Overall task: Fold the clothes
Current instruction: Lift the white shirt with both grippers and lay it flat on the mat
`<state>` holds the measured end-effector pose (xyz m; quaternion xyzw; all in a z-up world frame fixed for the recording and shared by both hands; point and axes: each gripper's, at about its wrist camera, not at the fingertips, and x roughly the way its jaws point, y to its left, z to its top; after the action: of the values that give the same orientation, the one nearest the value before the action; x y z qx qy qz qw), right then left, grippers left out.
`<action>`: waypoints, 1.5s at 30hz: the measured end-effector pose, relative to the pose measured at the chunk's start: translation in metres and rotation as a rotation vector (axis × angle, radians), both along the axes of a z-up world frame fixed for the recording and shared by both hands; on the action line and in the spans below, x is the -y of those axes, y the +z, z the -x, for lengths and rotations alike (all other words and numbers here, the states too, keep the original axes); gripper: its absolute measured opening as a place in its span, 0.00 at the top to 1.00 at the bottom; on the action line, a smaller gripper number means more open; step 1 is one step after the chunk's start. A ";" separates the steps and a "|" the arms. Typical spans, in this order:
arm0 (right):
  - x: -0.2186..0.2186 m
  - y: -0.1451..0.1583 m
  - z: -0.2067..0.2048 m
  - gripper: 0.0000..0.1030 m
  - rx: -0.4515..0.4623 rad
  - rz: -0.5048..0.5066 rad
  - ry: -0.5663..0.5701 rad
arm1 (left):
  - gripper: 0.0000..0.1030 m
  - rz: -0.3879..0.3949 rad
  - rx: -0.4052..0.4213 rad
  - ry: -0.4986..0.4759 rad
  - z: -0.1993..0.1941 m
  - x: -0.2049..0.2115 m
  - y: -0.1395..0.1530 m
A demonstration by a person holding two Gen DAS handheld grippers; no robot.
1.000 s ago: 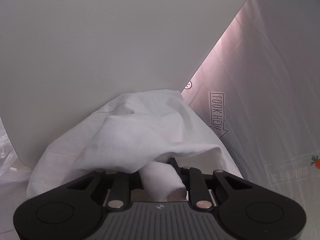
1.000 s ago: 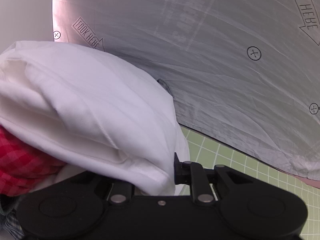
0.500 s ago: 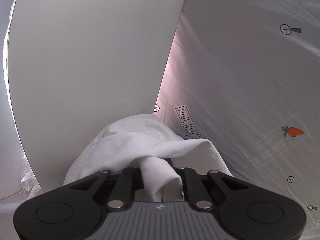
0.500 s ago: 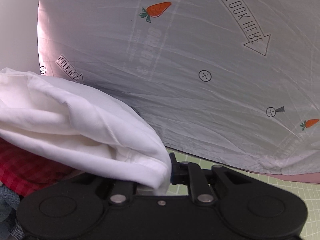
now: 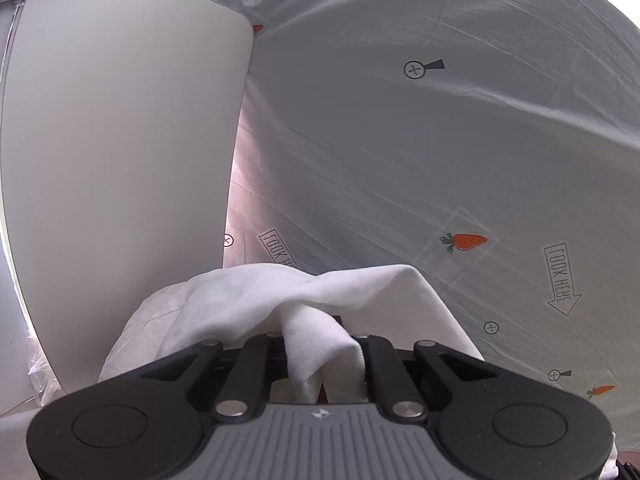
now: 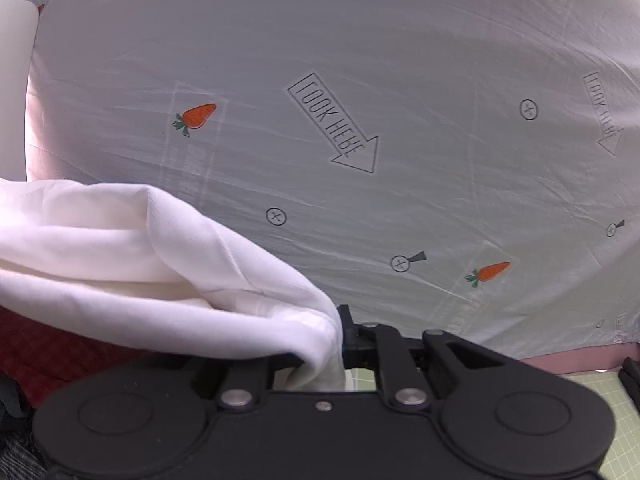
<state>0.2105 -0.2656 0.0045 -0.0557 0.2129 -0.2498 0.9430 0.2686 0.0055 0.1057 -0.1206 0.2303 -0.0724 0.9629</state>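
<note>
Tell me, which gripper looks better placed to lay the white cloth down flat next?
Probably neither alone. The left gripper and the right gripper each pinch a bunched bit of the white cloth garment. The right has the green gridded mat visible below it, a slight edge.

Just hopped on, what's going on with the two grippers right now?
Both are clamped on the same white garment. The left gripper pinches a bunched fold; the right gripper holds another edge. The cloth hangs lifted between them in front of a carrot-print sheet. No fold is laid down yet. A red checked garment lies below.
</note>
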 end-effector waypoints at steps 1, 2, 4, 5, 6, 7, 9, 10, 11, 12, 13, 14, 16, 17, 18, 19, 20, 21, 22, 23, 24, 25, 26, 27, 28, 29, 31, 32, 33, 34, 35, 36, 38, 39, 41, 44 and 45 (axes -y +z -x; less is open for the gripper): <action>0.005 0.001 0.009 0.88 0.005 0.000 -0.014 | 0.90 -0.001 0.005 -0.014 0.006 0.006 0.002; 0.011 0.003 0.018 0.88 0.010 0.000 -0.027 | 0.90 -0.004 0.011 -0.028 0.013 0.013 0.003; 0.022 0.005 0.036 0.88 0.019 0.001 -0.055 | 0.90 -0.005 0.016 -0.052 0.025 0.026 0.005; 0.027 0.007 0.045 0.88 0.024 0.001 -0.068 | 0.90 -0.005 0.017 -0.063 0.031 0.033 0.006; 0.033 0.008 0.054 0.88 0.029 0.001 -0.082 | 0.90 -0.005 0.019 -0.075 0.036 0.040 0.006; 0.038 0.009 0.063 0.88 0.033 0.001 -0.095 | 0.90 -0.005 0.021 -0.087 0.042 0.047 0.007; 0.049 0.012 0.080 0.88 0.043 0.001 -0.123 | 0.90 -0.006 0.021 -0.102 0.058 0.062 0.006; 0.055 0.013 0.089 0.88 0.048 0.001 -0.136 | 0.90 -0.007 0.021 -0.109 0.066 0.069 0.006; 0.060 0.015 0.098 0.88 0.052 0.001 -0.150 | 0.90 -0.010 0.020 -0.116 0.075 0.078 0.006; 0.065 0.016 0.107 0.87 0.057 0.002 -0.164 | 0.90 -0.014 0.014 -0.121 0.085 0.089 0.005; 0.071 0.018 0.116 0.87 0.058 0.003 -0.170 | 0.90 -0.017 0.006 -0.125 0.095 0.099 0.004; 0.079 0.018 0.126 0.87 0.059 0.003 -0.177 | 0.90 -0.020 -0.002 -0.129 0.104 0.109 0.003; 0.093 0.020 0.148 0.87 0.060 -0.004 -0.190 | 0.90 -0.026 -0.018 -0.135 0.123 0.131 0.000; 0.103 0.021 0.158 0.87 0.062 -0.011 -0.196 | 0.90 -0.029 -0.026 -0.135 0.132 0.144 -0.002; 0.114 0.022 0.169 0.87 0.064 -0.019 -0.203 | 0.90 -0.032 -0.034 -0.135 0.141 0.156 -0.004; 0.125 0.024 0.179 0.87 0.065 -0.025 -0.207 | 0.90 -0.036 -0.042 -0.135 0.151 0.169 -0.005; 0.134 0.026 0.187 0.87 0.065 -0.030 -0.209 | 0.90 -0.039 -0.050 -0.135 0.160 0.181 -0.007; 0.148 0.028 0.198 0.87 0.065 -0.035 -0.211 | 0.90 -0.038 -0.060 -0.139 0.169 0.195 -0.010; 0.161 0.031 0.208 0.87 0.063 -0.039 -0.211 | 0.90 -0.034 -0.072 -0.144 0.177 0.210 -0.013; 0.175 0.029 0.219 0.87 0.062 -0.041 -0.212 | 0.90 -0.030 -0.083 -0.150 0.185 0.225 -0.016; 0.190 0.029 0.230 0.87 0.063 -0.039 -0.217 | 0.90 -0.025 -0.097 -0.158 0.194 0.240 -0.020; 0.204 0.029 0.242 0.87 0.064 -0.036 -0.223 | 0.90 -0.023 -0.110 -0.172 0.204 0.256 -0.024; 0.219 0.029 0.254 0.87 0.066 -0.033 -0.228 | 0.90 -0.022 -0.123 -0.189 0.213 0.273 -0.028; 0.233 0.029 0.265 0.87 0.067 -0.030 -0.234 | 0.89 -0.024 -0.134 -0.207 0.222 0.288 -0.032; 0.248 0.028 0.277 0.87 0.067 -0.025 -0.246 | 0.89 -0.027 -0.149 -0.229 0.233 0.305 -0.038; 0.262 0.028 0.289 0.87 0.068 -0.019 -0.258 | 0.89 -0.028 -0.170 -0.254 0.243 0.321 -0.046; 0.293 0.026 0.319 0.87 0.071 -0.009 -0.300 | 0.89 -0.027 -0.216 -0.304 0.261 0.349 -0.062; 0.307 0.024 0.333 0.87 0.067 0.000 -0.320 | 0.89 -0.038 -0.230 -0.329 0.270 0.361 -0.071; 0.320 0.023 0.346 0.87 0.063 0.009 -0.340 | 0.89 -0.057 -0.239 -0.355 0.280 0.374 -0.079; 0.332 0.021 0.357 0.87 0.050 0.020 -0.357 | 0.88 -0.087 -0.247 -0.379 0.289 0.385 -0.087; 0.343 0.017 0.367 0.87 0.031 0.030 -0.370 | 0.88 -0.122 -0.254 -0.401 0.299 0.396 -0.094; 0.353 0.014 0.378 0.87 0.011 0.040 -0.382 | 0.88 -0.147 -0.270 -0.417 0.306 0.404 -0.102; 0.371 -0.002 0.396 0.87 -0.054 0.033 -0.400 | 0.87 -0.180 -0.314 -0.434 0.315 0.411 -0.118; 0.375 -0.013 0.403 0.87 -0.086 0.015 -0.408 | 0.86 -0.196 -0.337 -0.441 0.319 0.414 -0.127; 0.385 -0.035 0.416 0.86 -0.149 -0.022 -0.424 | 0.84 -0.233 -0.392 -0.455 0.325 0.414 -0.146; 0.379 -0.064 0.427 0.83 -0.216 -0.074 -0.411 | 0.79 -0.241 -0.481 -0.461 0.329 0.403 -0.169; 0.377 -0.073 0.431 0.80 -0.237 -0.094 -0.404 | 0.79 -0.235 -0.506 -0.463 0.330 0.398 -0.174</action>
<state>-0.2201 -0.6421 -0.0681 0.0031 0.3404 -0.4148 0.8438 -0.0614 -0.3923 -0.0687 0.0322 0.4894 -0.2292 0.8408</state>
